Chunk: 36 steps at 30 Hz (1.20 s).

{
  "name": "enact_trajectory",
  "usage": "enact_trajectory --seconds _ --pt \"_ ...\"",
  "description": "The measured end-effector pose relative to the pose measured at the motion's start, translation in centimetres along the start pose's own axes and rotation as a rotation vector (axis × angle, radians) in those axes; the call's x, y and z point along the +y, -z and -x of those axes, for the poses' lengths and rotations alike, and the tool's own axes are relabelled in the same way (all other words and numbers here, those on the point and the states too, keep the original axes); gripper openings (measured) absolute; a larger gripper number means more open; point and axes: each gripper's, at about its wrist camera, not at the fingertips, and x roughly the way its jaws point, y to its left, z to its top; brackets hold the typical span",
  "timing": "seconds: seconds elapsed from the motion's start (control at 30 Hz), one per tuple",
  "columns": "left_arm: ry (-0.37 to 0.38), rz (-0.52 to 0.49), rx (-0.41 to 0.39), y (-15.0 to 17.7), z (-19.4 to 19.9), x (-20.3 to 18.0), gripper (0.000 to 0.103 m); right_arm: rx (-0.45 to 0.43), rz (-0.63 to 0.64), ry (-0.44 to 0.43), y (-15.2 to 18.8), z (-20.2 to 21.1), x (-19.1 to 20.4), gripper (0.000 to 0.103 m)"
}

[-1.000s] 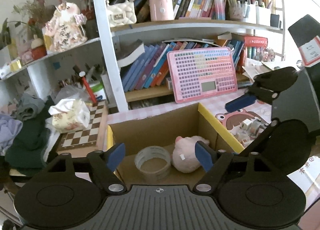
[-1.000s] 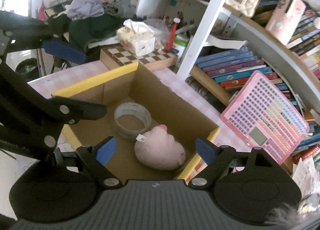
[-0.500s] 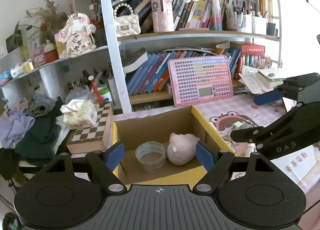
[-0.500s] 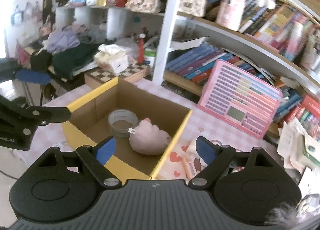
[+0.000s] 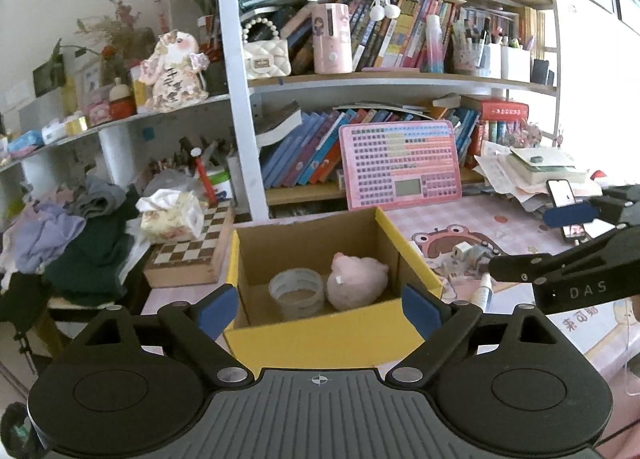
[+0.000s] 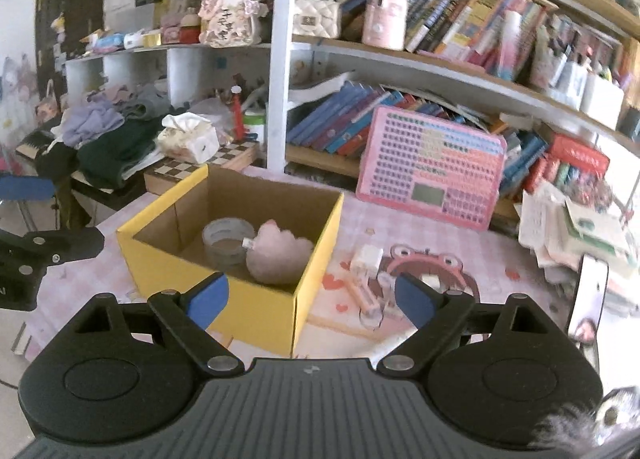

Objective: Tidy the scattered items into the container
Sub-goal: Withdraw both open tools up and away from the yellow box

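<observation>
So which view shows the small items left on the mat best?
The right wrist view: the white plug and small tube lie unobstructed beside the yellow box. In the left wrist view, the right hand-held gripper partly hides them.

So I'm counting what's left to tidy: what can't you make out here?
- Left wrist view: small items on the mat, partly behind the right gripper.
- Right wrist view: clear bits beside the yellow box, too blurred to name.
- Both views: box floor behind its near wall.
</observation>
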Motion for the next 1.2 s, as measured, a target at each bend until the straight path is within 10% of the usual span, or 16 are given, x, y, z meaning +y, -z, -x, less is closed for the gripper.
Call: enact_trajectory --seconds 0.7,1.2 --pt "-0.062 0.079 0.12 6.9 2.1 0.6 0.092 0.142 -0.161 0.066 7.9 1.0 2.8 0.09" --pt "0.06 0.045 0.23 9.4 1.0 -2.6 0.092 0.245 -0.187 0.106 11.3 2.5 3.0 0.09"
